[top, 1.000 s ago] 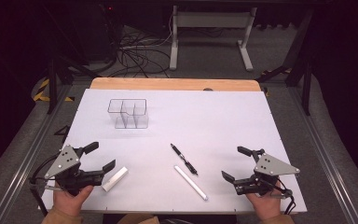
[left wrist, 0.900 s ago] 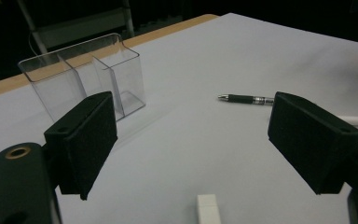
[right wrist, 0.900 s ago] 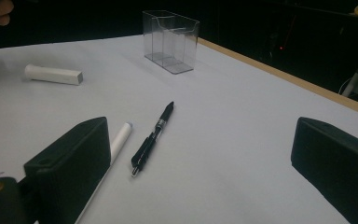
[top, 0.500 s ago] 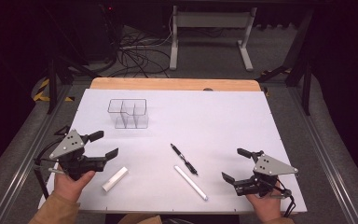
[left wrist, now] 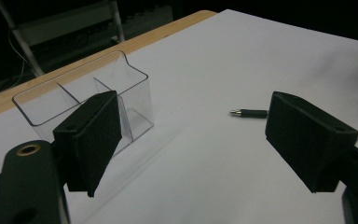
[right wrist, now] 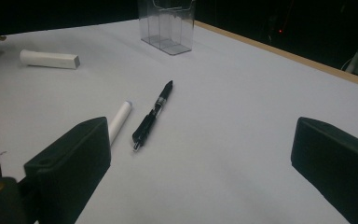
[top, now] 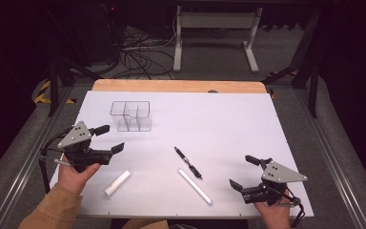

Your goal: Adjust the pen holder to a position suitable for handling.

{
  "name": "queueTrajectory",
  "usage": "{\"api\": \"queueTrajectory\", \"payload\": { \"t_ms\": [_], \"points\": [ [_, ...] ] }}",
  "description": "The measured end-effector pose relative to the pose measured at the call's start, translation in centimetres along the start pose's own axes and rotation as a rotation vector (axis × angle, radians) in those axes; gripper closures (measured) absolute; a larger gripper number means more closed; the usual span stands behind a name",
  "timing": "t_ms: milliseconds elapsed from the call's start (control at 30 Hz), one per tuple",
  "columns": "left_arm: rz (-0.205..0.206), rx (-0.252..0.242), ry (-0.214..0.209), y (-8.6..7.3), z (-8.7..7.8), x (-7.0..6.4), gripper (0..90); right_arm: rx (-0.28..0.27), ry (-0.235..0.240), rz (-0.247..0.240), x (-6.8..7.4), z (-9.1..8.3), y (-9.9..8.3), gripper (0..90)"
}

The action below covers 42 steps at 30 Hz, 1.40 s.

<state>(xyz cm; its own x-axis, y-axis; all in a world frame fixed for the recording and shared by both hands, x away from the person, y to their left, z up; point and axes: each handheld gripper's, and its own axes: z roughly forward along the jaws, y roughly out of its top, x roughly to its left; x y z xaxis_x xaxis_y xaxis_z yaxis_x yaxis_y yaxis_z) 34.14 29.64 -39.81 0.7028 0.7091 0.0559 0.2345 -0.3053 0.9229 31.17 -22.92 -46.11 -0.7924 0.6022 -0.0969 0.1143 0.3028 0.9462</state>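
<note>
Left gripper (top: 106,139) raised at nine o'clock, jaws wide apart, nothing held. Clear plastic compartmented organiser (top: 131,116) at eleven: probably light, rigid, slick; best gripped on a wall. Short white cylinder (top: 117,183) at seven. Black pen (top: 188,162), white pen (top: 195,187) near centre. Right gripper (top: 244,172) at five, gaping, empty.
</note>
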Motion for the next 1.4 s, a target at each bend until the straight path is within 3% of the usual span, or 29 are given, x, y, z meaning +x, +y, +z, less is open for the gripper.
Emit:
{"api": "queueTrajectory", "payload": {
  "t_ms": [300,700,733,800,933,1400],
  "points": [
    [-0.009,0.001,-0.01,0.5,0.5,0.6,20.0,-0.002,-0.007,0.013,0.2,-0.6,-0.3,5.0],
    [-0.009,0.055,-0.015,1.7,0.8,2.2,29.0,0.001,0.01,0.011,0.5,-0.4,-0.4,5.0],
    [-0.003,0.083,-0.014,2.1,1.1,2.6,29.4,0.003,0.012,0.012,0.5,-0.4,-0.4,5.0],
    [0.01,0.096,0.01,2.4,1.3,3.0,29.1,0.005,0.017,0.012,0.5,-0.2,-0.4,5.0],
    [0.028,0.125,0.02,3.1,1.9,3.9,31.5,0.007,0.029,0.013,0.5,0.0,-0.4,5.0],
    [0.045,0.221,0.008,4.6,4.7,6.4,33.0,0.004,0.045,0.011,0.5,0.3,-0.4,5.0]
  ]
}}
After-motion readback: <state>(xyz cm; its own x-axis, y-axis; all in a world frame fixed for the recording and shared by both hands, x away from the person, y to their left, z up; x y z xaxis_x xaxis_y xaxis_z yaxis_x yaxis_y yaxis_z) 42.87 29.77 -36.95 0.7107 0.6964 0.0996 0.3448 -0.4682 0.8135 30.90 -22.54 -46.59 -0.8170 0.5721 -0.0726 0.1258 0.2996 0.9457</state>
